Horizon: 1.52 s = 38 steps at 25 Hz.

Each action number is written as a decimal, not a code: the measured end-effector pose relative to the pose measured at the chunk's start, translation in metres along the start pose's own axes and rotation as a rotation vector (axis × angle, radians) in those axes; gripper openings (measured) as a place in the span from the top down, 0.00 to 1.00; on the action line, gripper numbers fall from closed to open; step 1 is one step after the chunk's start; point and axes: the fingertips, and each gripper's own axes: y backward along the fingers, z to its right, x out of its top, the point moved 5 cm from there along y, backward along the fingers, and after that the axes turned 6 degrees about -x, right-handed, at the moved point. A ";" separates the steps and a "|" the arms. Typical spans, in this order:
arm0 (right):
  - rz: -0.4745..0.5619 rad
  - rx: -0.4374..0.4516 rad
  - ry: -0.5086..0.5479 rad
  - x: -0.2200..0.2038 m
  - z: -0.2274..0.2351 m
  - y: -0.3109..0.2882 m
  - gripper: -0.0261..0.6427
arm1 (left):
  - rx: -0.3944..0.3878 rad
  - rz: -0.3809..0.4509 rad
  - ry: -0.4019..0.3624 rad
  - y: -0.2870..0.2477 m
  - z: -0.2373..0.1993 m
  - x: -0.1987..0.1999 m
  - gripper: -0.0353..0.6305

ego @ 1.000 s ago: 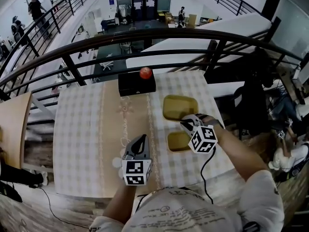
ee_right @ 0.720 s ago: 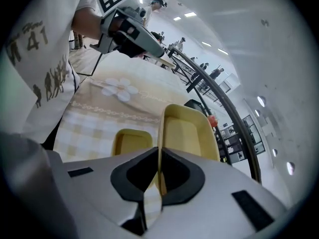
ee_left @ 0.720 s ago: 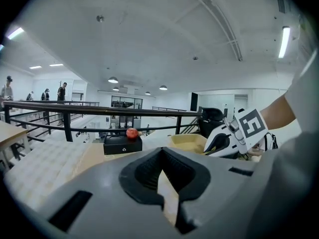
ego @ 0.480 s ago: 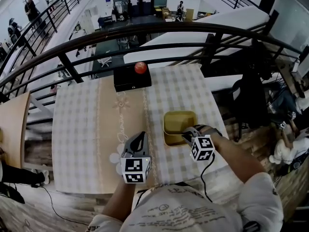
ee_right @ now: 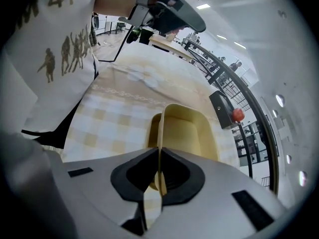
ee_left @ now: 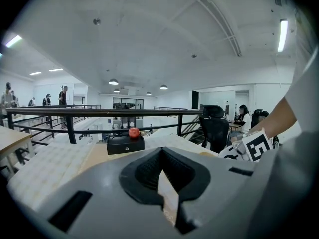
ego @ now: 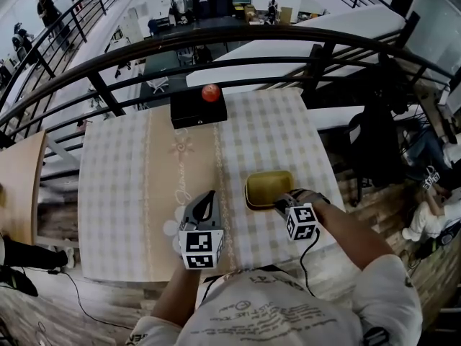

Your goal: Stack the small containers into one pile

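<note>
My right gripper (ego: 282, 202) is shut on the near rim of a yellow container (ego: 269, 188) at the table's right side. In the right gripper view the thin rim is pinched between the pads of that gripper (ee_right: 159, 169), and the held container (ee_right: 188, 133) lies over a second yellow container (ee_right: 152, 127), whose rim shows at its left. Whether the two touch I cannot tell. My left gripper (ego: 209, 197) hovers shut and empty near the table's front edge, left of the containers. In the left gripper view nothing is between the jaws of that gripper (ee_left: 160, 169).
A black box (ego: 198, 111) with a red button (ego: 210, 92) stands at the far edge of the checked table (ego: 122, 186), in front of a black railing (ego: 238, 38). The table's right edge lies close behind the containers.
The right gripper has carried the yellow container nearer and lower, onto the second container, which is now mostly covered. The left gripper has stayed in place.
</note>
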 end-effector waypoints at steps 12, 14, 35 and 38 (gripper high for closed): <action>0.062 0.058 0.008 -0.009 -0.013 -0.009 0.93 | -0.002 -0.012 -0.001 0.001 0.001 0.003 0.94; 0.074 0.060 -0.009 -0.007 -0.013 -0.009 0.93 | -0.003 -0.014 -0.001 0.003 0.001 0.003 0.94; 0.157 0.060 -0.201 -0.001 -0.003 -0.011 0.77 | -0.017 -0.039 -0.017 -0.005 0.004 0.000 0.94; 0.196 0.041 -0.326 0.002 0.007 -0.005 0.77 | -0.022 -0.036 -0.021 -0.007 0.005 0.002 0.94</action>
